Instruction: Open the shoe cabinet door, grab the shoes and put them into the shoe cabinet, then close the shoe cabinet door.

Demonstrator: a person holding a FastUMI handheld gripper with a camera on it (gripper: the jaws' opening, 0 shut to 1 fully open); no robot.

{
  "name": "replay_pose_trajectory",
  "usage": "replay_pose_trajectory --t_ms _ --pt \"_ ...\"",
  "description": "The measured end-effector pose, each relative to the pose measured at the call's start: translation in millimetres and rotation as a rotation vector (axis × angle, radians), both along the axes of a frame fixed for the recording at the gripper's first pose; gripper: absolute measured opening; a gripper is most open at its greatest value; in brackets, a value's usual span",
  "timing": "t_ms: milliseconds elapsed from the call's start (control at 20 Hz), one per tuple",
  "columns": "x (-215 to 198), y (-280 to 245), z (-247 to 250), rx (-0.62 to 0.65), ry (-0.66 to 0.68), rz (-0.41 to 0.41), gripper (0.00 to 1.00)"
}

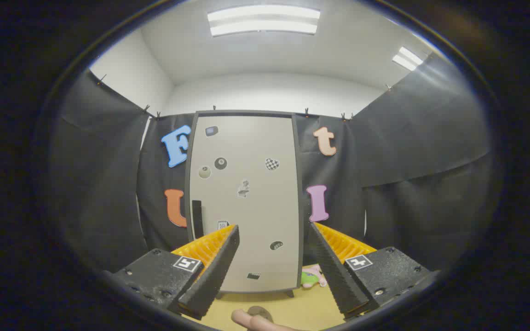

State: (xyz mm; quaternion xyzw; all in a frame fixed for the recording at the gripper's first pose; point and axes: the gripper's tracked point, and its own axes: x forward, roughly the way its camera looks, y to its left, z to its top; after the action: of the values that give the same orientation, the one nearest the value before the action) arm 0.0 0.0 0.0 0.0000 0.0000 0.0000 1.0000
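Observation:
The shoe cabinet (246,202) stands straight ahead, beyond my fingers, against the black cloth wall. Its pale door is shut and carries several small stickers. A dark vertical handle (197,219) sits on the door's left side, just above my left finger. My gripper (274,239) is open, with nothing between its fingers, and the cabinet's lower half shows through the gap. A pink and green shoe (312,277) lies on the floor at the cabinet's right foot, partly hidden behind my right finger.
The floor (306,308) is tan. A person's finger (256,322) and a dark round object lie low on the floor between my fingers. Black cloth walls close in on both sides.

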Motion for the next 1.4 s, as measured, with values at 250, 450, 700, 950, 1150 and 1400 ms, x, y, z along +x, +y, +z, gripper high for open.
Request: replay_pose_trajectory --t_ms 250,450,700,950,1150,1400 --pt "8.7 8.2 -6.2 0.002 0.029 -0.009 0.99" --pt "15.2 8.6 -3.3 -0.008 0.008 -0.024 0.99" --pt "26.0 24.6 -4.9 0.013 0.021 0.032 0.99" --pt "59.8 61.7 -4.5 0.029 0.007 0.104 0.99" --pt "101.1 116.0 -8.9 0.011 0.041 0.233 0.99" --pt "149.3 186.3 -23.8 -0.084 0.049 0.332 0.99"
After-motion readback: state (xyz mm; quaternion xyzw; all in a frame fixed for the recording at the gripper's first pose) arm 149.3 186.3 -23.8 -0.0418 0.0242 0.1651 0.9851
